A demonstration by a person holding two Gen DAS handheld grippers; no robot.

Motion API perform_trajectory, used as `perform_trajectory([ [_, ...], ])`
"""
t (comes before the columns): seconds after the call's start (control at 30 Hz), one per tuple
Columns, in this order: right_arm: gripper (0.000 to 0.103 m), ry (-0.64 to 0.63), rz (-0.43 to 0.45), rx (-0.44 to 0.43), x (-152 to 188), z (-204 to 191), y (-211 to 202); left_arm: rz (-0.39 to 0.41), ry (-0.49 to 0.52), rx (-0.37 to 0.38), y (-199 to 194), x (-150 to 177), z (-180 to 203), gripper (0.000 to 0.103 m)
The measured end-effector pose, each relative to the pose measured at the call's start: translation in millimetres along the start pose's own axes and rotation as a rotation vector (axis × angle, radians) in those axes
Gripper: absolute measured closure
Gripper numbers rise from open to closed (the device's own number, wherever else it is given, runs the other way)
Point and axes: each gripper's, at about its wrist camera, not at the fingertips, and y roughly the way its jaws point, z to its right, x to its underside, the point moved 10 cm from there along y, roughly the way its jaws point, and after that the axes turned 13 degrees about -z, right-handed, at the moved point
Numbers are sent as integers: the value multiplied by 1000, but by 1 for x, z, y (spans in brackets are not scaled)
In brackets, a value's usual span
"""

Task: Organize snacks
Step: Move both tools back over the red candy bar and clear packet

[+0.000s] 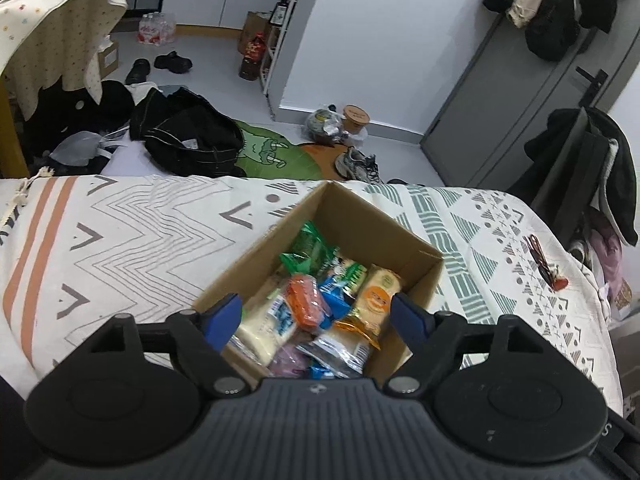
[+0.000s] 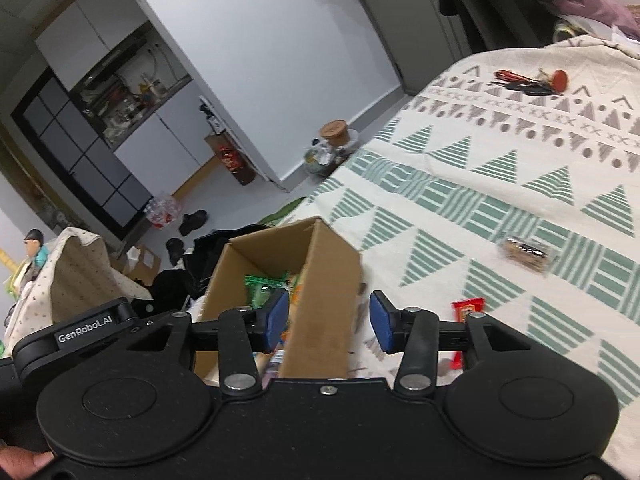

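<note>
Both grippers — left gripper (image 1: 316, 316), right gripper (image 2: 329, 320) — spread above half-hidden snack box (image 1: 372, 224).

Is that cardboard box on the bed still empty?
No, the cardboard box already holds a heap of wrapped snacks, among them a green packet and an orange packet.

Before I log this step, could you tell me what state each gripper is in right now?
Left gripper: open, holding nothing, above the cardboard box.
Right gripper: open, holding nothing, by the box's wall.
</note>
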Motion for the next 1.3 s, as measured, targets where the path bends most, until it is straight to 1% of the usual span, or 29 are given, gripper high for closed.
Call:
perform_trajectory([
  [0.07,53,8,3,9,0,7,-5,2,7,-1,2,3,6,17],
  [0.13,47,14,10,18,1,15,-11,7,19,-4,2,6,12,15],
  [0.2,42,26,17,27,1,22,-18,7,33,-1,2,10,19,14],
  [0.27,40,39,22,30,0,31,-25,3,44,3,3,13,27,12],
  [0.33,36,54,23,39,0,39,-29,2,55,10,3,17,34,9],
  [0.43,30,66,20,56,1,50,-35,3,76,14,2,23,45,9],
  [0.5,28,78,28,57,0,57,-41,-3,87,21,2,27,52,9],
  [0.67,25,116,54,51,-5,78,-57,-4,123,35,1,36,70,9],
  [0.83,24,147,53,58,-6,95,-61,-22,153,64,5,45,87,9],
  [1.1,24,195,63,75,-8,119,-62,-52,188,107,21,59,111,10],
  [1.2,24,206,62,79,-9,126,-61,-77,193,130,31,65,120,11],
  [1.3,25,217,55,84,-9,134,-58,-92,198,138,42,69,126,14],
])
